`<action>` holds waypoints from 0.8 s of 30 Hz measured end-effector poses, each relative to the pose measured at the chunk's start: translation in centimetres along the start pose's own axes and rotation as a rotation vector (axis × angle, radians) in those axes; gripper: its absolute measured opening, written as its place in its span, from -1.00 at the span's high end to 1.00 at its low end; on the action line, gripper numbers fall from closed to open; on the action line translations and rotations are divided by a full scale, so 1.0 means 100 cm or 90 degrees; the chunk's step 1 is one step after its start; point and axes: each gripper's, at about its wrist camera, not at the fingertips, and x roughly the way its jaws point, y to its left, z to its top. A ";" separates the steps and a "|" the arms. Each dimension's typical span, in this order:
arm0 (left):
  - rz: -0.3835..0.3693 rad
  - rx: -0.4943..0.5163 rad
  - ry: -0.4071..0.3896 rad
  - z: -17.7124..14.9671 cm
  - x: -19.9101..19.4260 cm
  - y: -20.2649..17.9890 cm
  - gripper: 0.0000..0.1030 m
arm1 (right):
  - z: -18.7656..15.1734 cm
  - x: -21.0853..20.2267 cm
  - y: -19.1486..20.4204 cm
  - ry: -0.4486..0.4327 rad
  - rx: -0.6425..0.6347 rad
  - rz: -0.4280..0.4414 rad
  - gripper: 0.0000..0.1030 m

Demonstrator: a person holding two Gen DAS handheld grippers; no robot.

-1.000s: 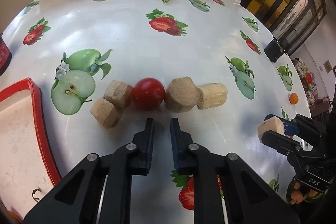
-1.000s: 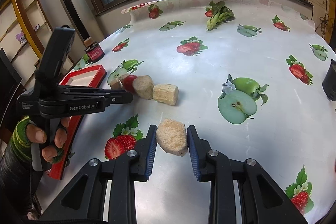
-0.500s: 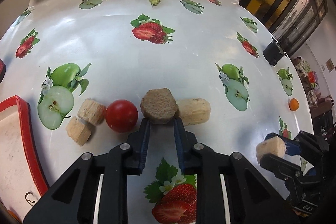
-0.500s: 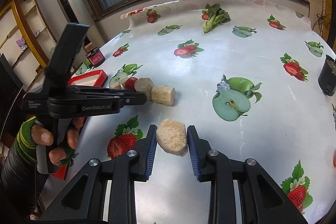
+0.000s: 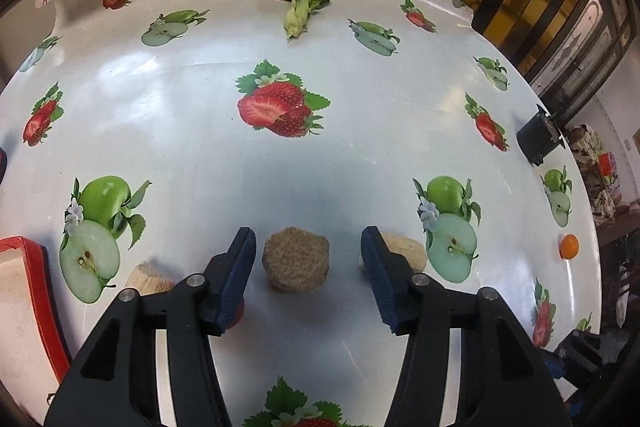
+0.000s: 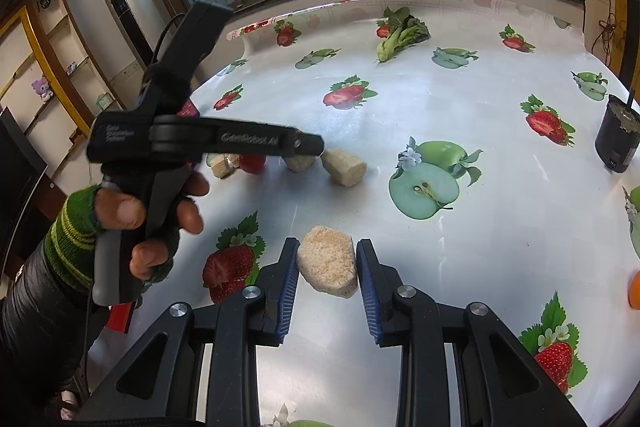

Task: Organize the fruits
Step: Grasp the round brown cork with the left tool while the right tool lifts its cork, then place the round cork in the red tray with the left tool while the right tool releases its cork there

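1. The left hand-held gripper (image 5: 306, 267) points down at the white glossy worktop (image 5: 360, 155) with printed strawberries and apples. Its jaws are opening, and a brown six-sided porous chunk (image 5: 296, 259) sits between them, but the blue pads (image 5: 236, 275) do not touch it.
2. I think the jaws widen to take this chunk from both sides.
3. A round red tomato (image 6: 253, 163) and other pale beige chunks (image 6: 345, 167) lie in a short row beside it, perhaps gathered for sorting.
4. The right hand-held gripper (image 6: 327, 271) is closed on a pale crumbly chunk (image 6: 328, 269), which seems lifted above the worktop.
5. A red-rimmed tray (image 5: 38, 287) waits at the left edge, probably the place for the sorted things.
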 end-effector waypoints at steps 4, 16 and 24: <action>0.009 0.017 0.003 0.000 0.000 -0.002 0.40 | -0.002 -0.005 -0.003 -0.003 0.005 -0.002 0.42; 0.011 0.042 -0.024 -0.048 -0.058 -0.004 0.41 | -0.002 -0.030 0.013 -0.034 -0.005 0.006 0.42; 0.036 0.020 -0.073 -0.079 -0.111 0.017 0.41 | -0.004 -0.032 0.039 -0.032 -0.027 0.019 0.42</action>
